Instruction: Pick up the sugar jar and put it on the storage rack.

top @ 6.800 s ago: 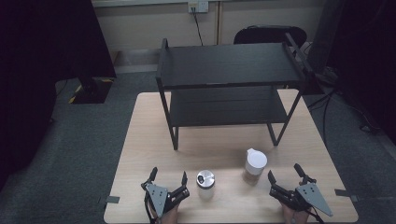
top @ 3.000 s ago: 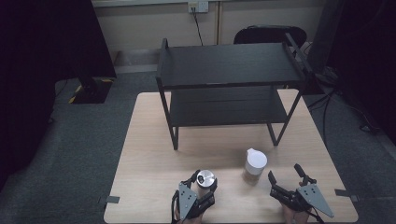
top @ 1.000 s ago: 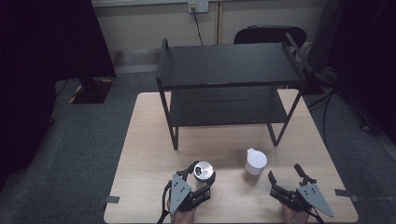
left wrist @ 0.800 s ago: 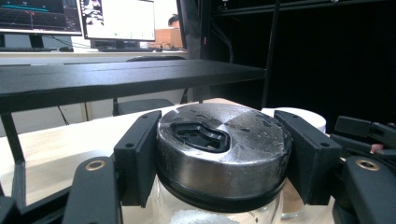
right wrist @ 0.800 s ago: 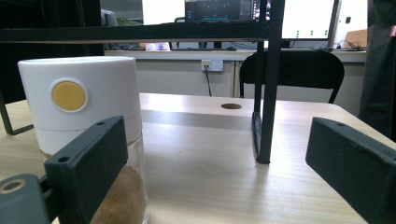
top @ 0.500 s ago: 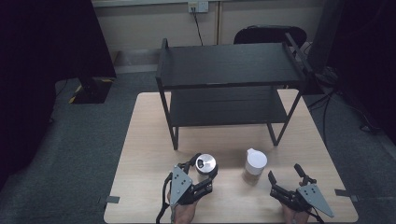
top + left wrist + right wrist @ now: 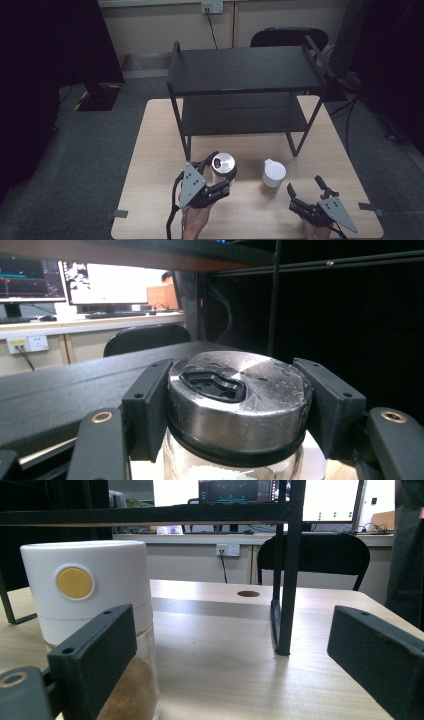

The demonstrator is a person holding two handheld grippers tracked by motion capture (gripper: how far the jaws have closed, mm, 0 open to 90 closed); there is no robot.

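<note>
Jar: glass shaker jar (image 7: 223, 169) with a brushed metal cap (image 7: 239, 390), held off the table (image 7: 150, 165) at about 6 o'clock of the black two-tier shelf (image 7: 245, 75), near the table's front edge.
Jar contents: white granules or powder visible through the glass in the left gripper view — level cannot be judged.
Handling estimate: rigid and probably fairly heavy for its size; the glass body is breakable, and the smooth metal cap is likely slippery under hard pads.
Grip zone: cap sidewall, where the pads bear now — a lower hold on the glass would likely be more secure against slip.
Left gripper: left gripper (image 7: 216, 176) is clamped on the jar, one jaw pad at 9 o'clock and one at 3 o'clock of the cap, both touching it.
Right gripper: right gripper (image 7: 310, 192) rests low at the table's front right, jaws spread wide with nothing between them.
Second container: white-capped jar (image 7: 273, 175) stands upright on the table, at 3 o'clock of the held jar and well apart from it; brown contents show at its base in the right gripper view.
Markings: no brand or legible writing on either container — only a plain yellow disc (image 7: 74, 582) on the white cap and a black moulded recess in the metal one.
</note>
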